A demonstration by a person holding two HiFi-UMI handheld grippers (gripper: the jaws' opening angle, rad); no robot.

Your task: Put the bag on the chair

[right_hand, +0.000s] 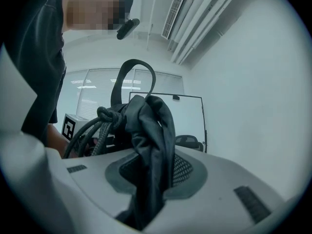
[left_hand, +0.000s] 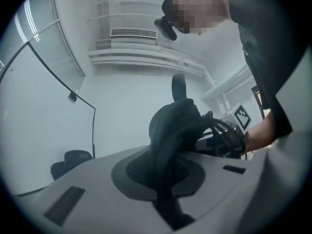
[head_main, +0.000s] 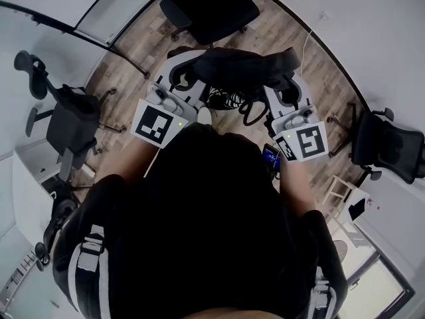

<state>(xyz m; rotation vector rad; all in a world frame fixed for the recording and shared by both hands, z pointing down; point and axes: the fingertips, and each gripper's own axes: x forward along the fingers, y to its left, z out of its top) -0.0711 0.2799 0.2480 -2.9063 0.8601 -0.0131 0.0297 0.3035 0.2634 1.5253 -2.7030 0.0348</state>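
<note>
Fingers of L gripper are pinched tight on a fold of the black soft fabric bag. R gripper fingers are likewise clamped on a thicker bunch of the same bag. Bag hangs slung btwn both grippers, off the wood-plank floor, w/ dark knotted cord loops dangling from it toward 6 o'clock. Head view: black office chair at 12 o'clock, just beyond the bag, which isn't on its seat. Second black chair at 9 o'clock and third black chair at 3 o'clock, both well apart from the bag.
</note>
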